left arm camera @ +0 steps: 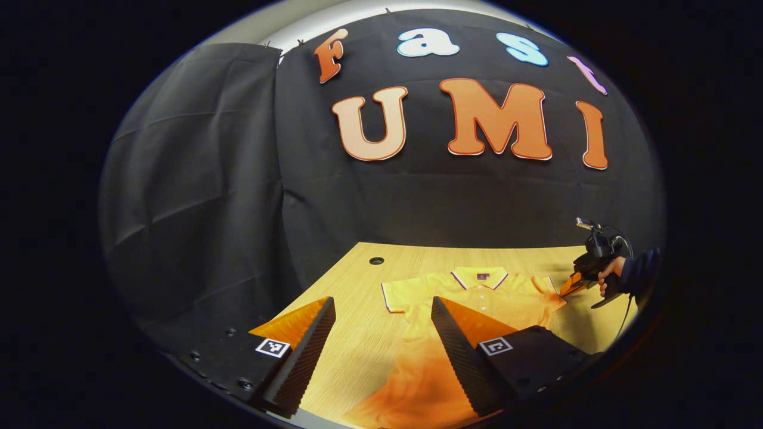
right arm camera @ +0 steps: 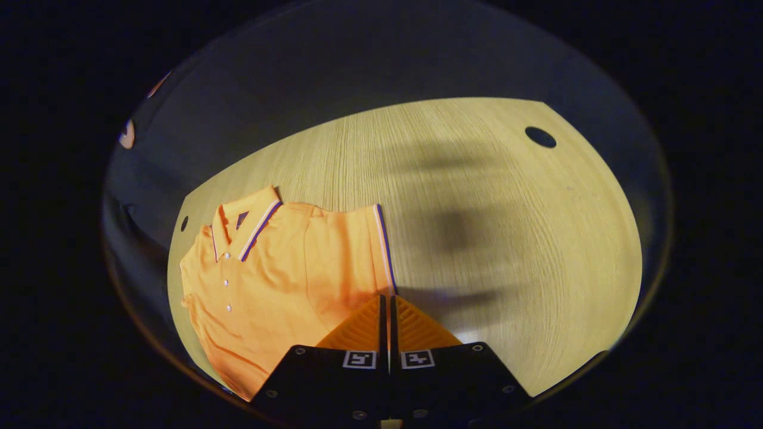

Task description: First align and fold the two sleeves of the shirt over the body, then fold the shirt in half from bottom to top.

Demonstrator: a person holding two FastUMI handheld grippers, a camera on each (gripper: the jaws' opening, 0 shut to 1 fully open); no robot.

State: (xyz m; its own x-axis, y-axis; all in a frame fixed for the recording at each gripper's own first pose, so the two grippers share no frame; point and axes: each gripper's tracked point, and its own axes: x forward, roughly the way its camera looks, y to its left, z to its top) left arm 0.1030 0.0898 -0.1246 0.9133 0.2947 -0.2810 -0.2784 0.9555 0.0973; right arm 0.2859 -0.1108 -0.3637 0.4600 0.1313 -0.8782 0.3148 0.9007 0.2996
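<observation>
- Left gripper (left arm camera: 381, 310): hovering above the table (left arm camera: 357, 333) with fingers spread wide, gripping nothing.
- Looking past those fingers at the shirt (left arm camera: 477, 298): lying face up, collar (left arm camera: 480, 276) pointing toward the far wall, hem running toward the camera under the fingers.
- Left sleeve (left arm camera: 396, 293): lying out flat to the side, not yet folded.
- Farther right in the left gripper view: right gripper (left arm camera: 571, 286), held by a hand (left arm camera: 609, 275), sitting at the shirt's right sleeve edge (left arm camera: 551, 289).
- Right gripper view: right gripper's own fingers (right arm camera: 363, 325) pressed together right at the trimmed cuff (right arm camera: 382, 250) of that sleeve; appearing to pinch the sleeve edge, though fabric between the tips not clearly resolving, so treating the grip as unconfirmed.
- Shirt body (right arm camera: 268, 280) sitting left of the tips in that view, buttons and collar showing; bare table (right arm camera: 506, 226) to the right.
- Progress, judging from the layout: at the very start. Both sleeves reading as unfolded, bottom-to-top fold not begun.
- Remaining: folding right sleeve over the body, then left sleeve, then hem up to collar.
</observation>
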